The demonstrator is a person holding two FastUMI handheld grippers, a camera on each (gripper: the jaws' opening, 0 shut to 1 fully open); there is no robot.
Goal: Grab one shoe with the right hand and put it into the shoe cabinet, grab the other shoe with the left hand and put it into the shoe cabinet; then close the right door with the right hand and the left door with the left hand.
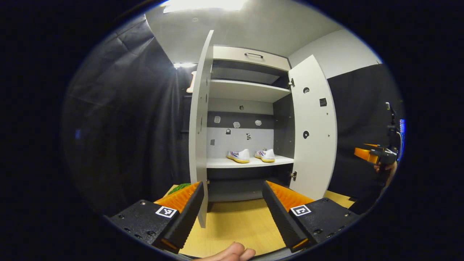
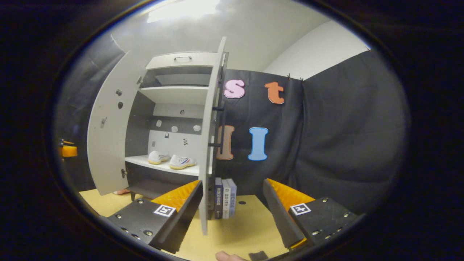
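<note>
The shoe cabinet [image 1: 250, 90] stands with both doors swung out. Two white shoes with yellow soles rest side by side on its lower shelf [image 1: 250, 162]: one shoe [image 1: 238, 156] to the left and the other shoe [image 1: 265, 155] to the right. My left gripper [image 1: 232, 192] is open in front of the cabinet, and the left door [image 1: 198, 145], seen edge-on, stands just inside its left finger. In the right gripper view, my right gripper [image 2: 232, 186] is open too. The right door [image 2: 208, 145], seen edge-on, stands close by its left finger. The shoes [image 2: 181, 162] lie beyond.
Several books [image 2: 224, 197] stand on the wooden floor [image 2: 239, 224] beside the cabinet, behind the right door. Something green [image 1: 179, 188] lies low behind the left door. A hand holds the right gripper [image 1: 373, 154] off to the right. Black cloth hangs on both sides.
</note>
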